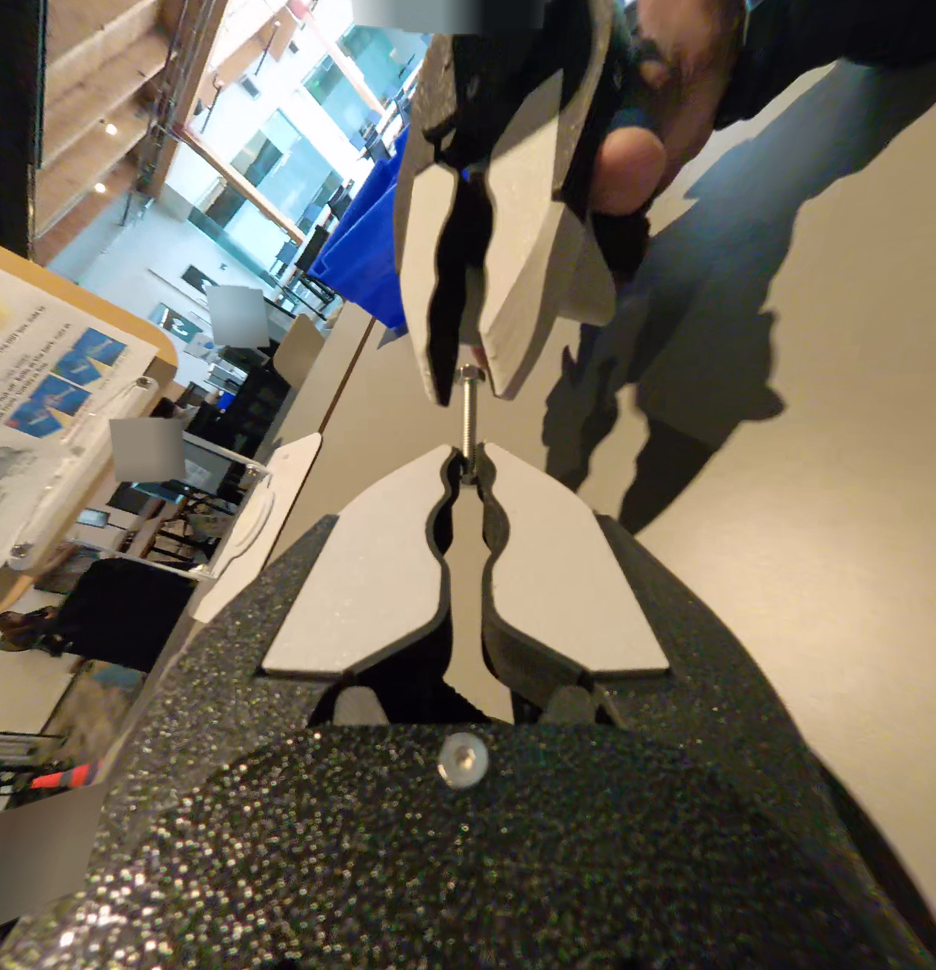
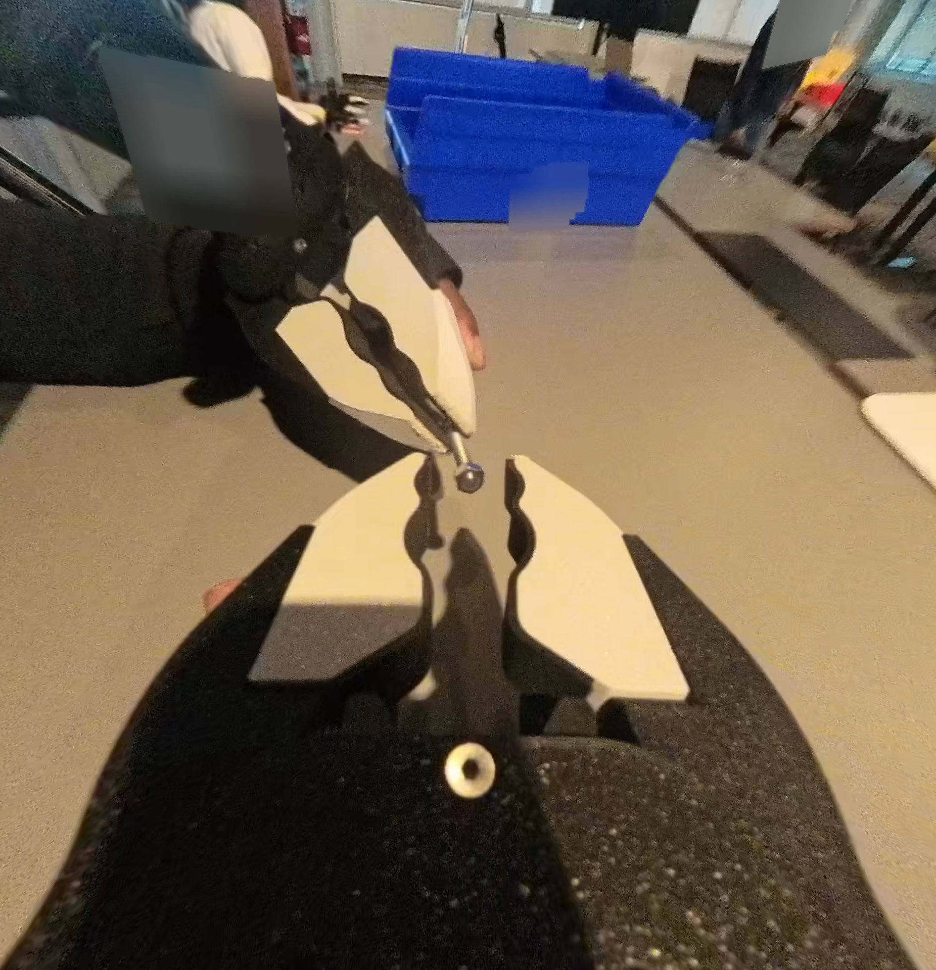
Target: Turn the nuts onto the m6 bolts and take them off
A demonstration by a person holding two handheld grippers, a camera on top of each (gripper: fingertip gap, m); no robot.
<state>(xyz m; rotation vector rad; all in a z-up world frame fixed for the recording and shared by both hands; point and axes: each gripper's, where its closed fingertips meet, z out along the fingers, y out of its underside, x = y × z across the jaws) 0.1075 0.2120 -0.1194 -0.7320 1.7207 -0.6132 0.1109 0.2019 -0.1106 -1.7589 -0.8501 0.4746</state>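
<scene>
My left gripper [image 1: 468,452] is shut on the lower end of a silver threaded bolt [image 1: 470,420] and holds it above the grey table [image 1: 770,472]. The bolt points away from it, with a hex nut [image 1: 470,375] at its far end. My right gripper [image 2: 468,462] is open, and its two fingertips stand either side of the nut [image 2: 469,478] with a gap on each side. The left gripper [image 2: 445,438] comes in from the upper left of the right wrist view, shut on the bolt [image 2: 458,454]. The right gripper [image 1: 472,394] hangs down from the top of the left wrist view.
A blue plastic bin [image 2: 534,152] stands at the far end of the table [image 2: 665,420]. A white board [image 2: 917,435] lies at the right edge. A clear stand with a printed sheet [image 1: 51,399] is at the left. A person's black sleeves and hands hold both grippers. Both grippers' tips are close together, under 4 cm apart.
</scene>
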